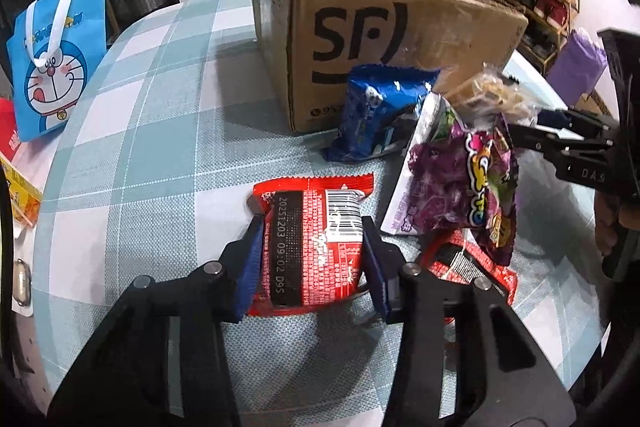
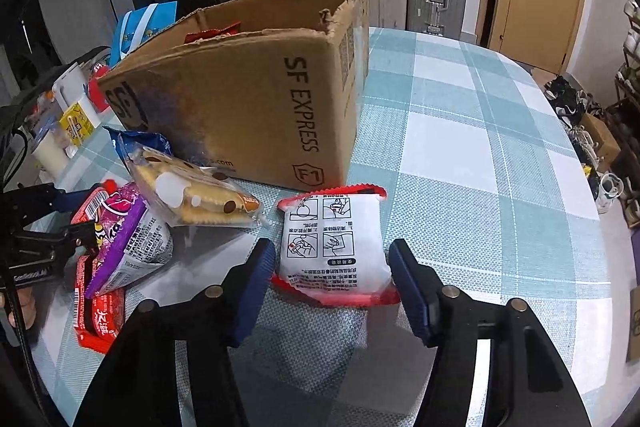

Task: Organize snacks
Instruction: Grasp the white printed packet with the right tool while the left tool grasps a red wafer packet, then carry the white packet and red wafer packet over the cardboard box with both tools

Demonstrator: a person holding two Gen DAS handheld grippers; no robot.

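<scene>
A red snack packet (image 1: 312,247) lies printed side up on the checked tablecloth (image 1: 140,107). My left gripper (image 1: 312,255) is shut on it, one blue pad pressed against each long side. In the right wrist view a white packet with red seams (image 2: 334,247) lies just in front of the cardboard SF box (image 2: 240,99). My right gripper (image 2: 332,267) straddles it, and both pads touch its edges. The box (image 1: 400,27) is open-topped, with something red showing inside.
Between the two grippers lies a heap: a blue packet (image 1: 376,111), a purple candy bag (image 1: 472,179), a clear biscuit pack (image 2: 192,187) and another red packet (image 1: 472,263). A blue cartoon bag (image 1: 56,55) stands at the table's far left. Behind the table are suitcases and drawers.
</scene>
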